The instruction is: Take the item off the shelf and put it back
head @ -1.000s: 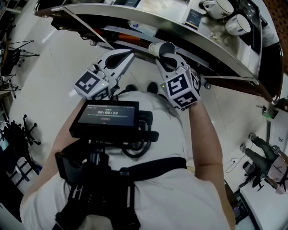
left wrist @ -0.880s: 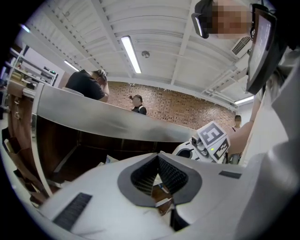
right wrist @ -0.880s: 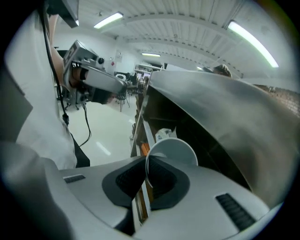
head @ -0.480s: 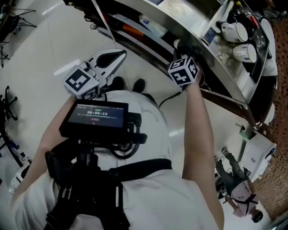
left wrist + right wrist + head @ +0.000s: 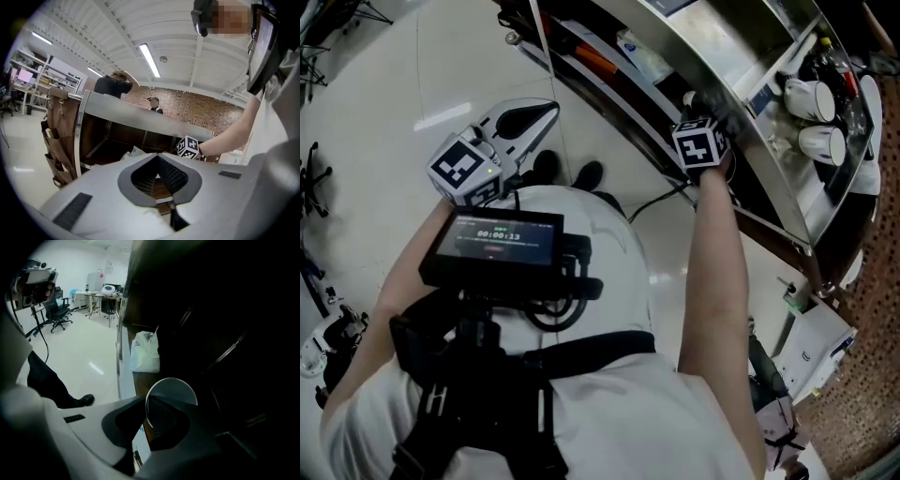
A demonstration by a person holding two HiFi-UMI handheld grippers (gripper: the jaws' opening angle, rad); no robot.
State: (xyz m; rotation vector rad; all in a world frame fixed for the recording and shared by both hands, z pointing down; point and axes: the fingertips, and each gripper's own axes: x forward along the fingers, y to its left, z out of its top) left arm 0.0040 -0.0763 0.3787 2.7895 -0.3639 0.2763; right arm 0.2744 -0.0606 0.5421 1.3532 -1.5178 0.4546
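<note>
Glossy white floor (image 5: pixel 384 112) runs under a curved steel shelf unit (image 5: pixel 741 56). Its lower tier is a brown wood board (image 5: pixel 138 380), dark toward the back. Right gripper (image 5: pixel 154 413) is reached in under the steel tier, fingers narrow & pinching the thin wall of a white paper cup (image 5: pixel 180 389), w/ one ribbed pad inside the mouth and the other outside. Cup is tipped in the grip: round mouth faces back toward the gripper, long axis runs away along the jaws into the shelf. Can't tell if its base touches the board. Crinkly white plastic bag (image 5: pixel 144 352) sits further along the same board, apart from the cup. Left gripper (image 5: pixel 158 161) hangs off the shelf, tips together, nothing between, so right is the nearer arm by far. Next, prob.: tilt cup upright & set its base on the wood, short of the bag.
</note>
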